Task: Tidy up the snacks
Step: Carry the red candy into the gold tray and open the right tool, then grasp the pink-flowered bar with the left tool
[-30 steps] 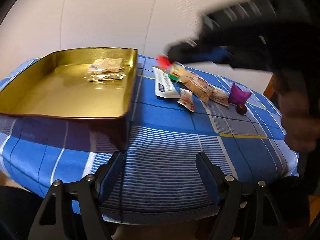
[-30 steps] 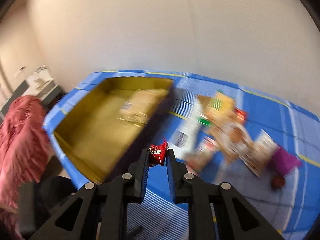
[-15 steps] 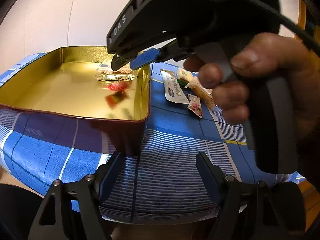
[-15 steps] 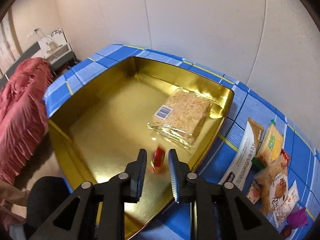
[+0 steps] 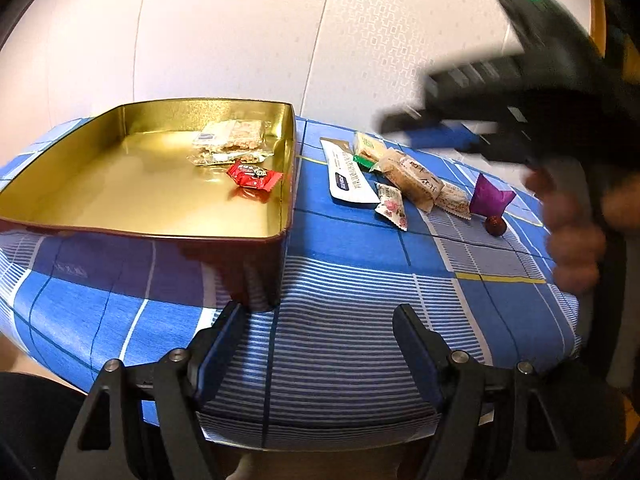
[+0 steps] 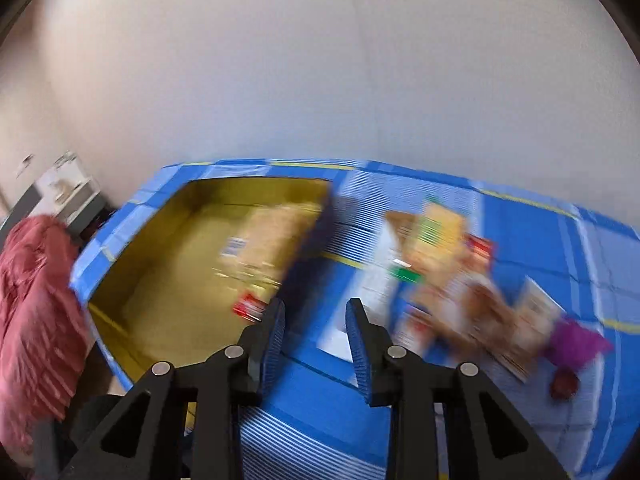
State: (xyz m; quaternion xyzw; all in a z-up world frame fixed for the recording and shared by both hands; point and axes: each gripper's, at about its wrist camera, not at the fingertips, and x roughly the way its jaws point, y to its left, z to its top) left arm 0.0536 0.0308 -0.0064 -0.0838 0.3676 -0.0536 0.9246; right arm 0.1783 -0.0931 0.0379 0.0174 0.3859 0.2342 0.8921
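Two grippers, both with jaws apart and empty: left gripper (image 5: 318,344) low over the tablecloth's (image 5: 360,320) near edge, level; right gripper (image 6: 316,334) above the table, angled down, blurred. Red candy (image 5: 254,175) lies in the gold tin (image 5: 152,236) by its right wall; remaining snacks (image 5: 408,182) sit beside the tin.

the left claw (image 5: 318,344) sits at the bottom of its frame, fingers spread wide and empty. the right claw (image 6: 316,332) is parted and empty too; in the left view it shows blurred at the upper right, gripped by a hand (image 5: 572,236).
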